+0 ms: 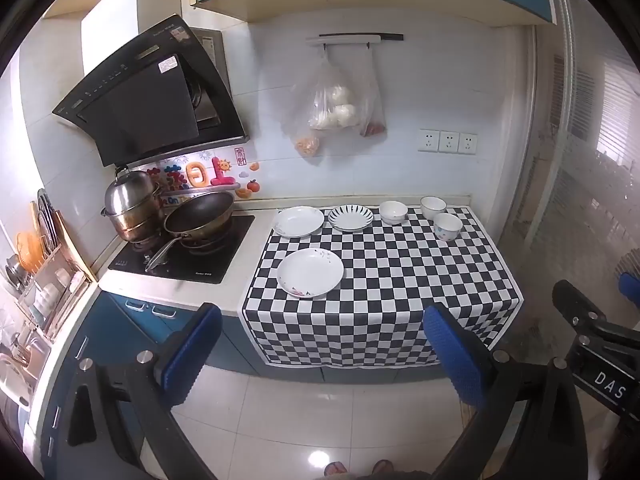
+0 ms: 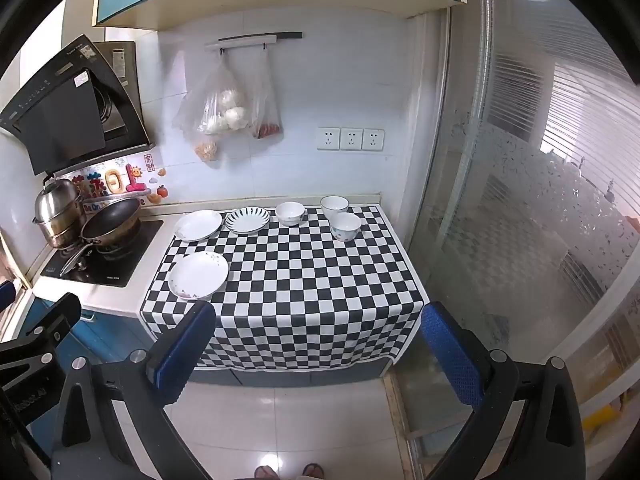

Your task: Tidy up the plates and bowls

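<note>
On the checkered cloth [image 1: 400,280] [image 2: 312,280] lie three plates: a white flowered plate [image 1: 310,273] [image 2: 198,275] near the front, a plain white plate [image 1: 298,221] [image 2: 198,225] at the back left, and a striped plate [image 1: 351,218] [image 2: 247,220] beside it. Three white bowls stand at the back: one in the middle [image 1: 393,212] [image 2: 290,213], one by the wall [image 1: 433,207] [image 2: 334,207], one with dots [image 1: 447,227] [image 2: 345,227]. My left gripper [image 1: 320,356] and right gripper [image 2: 316,356] are open and empty, held back over the floor in front of the counter.
A stove [image 1: 184,252] with a frying pan [image 1: 200,216] and a steel steamer pot [image 1: 132,208] is left of the cloth. A dish rack [image 1: 44,272] stands at the far left. Plastic bags [image 1: 332,108] hang on the wall. A glass door [image 2: 520,200] is on the right.
</note>
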`<state>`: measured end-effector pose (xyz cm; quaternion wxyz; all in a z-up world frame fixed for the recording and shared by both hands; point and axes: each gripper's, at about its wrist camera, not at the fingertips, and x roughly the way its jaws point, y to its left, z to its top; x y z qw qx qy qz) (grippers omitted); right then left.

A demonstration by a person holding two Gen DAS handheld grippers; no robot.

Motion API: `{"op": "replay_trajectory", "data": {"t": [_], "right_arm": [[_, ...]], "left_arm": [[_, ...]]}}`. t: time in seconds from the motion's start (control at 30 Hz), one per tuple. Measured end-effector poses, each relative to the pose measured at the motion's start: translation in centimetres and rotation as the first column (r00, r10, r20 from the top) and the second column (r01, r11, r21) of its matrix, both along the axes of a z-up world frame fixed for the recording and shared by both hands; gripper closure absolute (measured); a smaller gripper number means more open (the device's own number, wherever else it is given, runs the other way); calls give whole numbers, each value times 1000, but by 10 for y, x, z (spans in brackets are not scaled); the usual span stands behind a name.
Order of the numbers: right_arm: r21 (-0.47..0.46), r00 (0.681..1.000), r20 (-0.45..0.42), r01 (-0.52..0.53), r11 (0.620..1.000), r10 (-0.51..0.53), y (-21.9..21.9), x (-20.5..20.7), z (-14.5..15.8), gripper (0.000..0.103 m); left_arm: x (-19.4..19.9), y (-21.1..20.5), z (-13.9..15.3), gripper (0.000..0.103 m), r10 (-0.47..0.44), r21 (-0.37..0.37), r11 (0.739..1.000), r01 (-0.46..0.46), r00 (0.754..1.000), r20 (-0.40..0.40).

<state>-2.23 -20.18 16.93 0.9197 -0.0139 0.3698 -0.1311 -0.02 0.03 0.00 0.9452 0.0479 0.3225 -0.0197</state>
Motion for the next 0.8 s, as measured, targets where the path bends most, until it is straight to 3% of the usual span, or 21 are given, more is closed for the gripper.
{"op": "replay_trajectory", "data": {"t": [0.8], "right_arm": [[-4,1000,-9,0,1000,0,15,3,-3,0]], "left_arm": [[7,-3,1,0,-4,-6,1000,4,1000,0]]}}
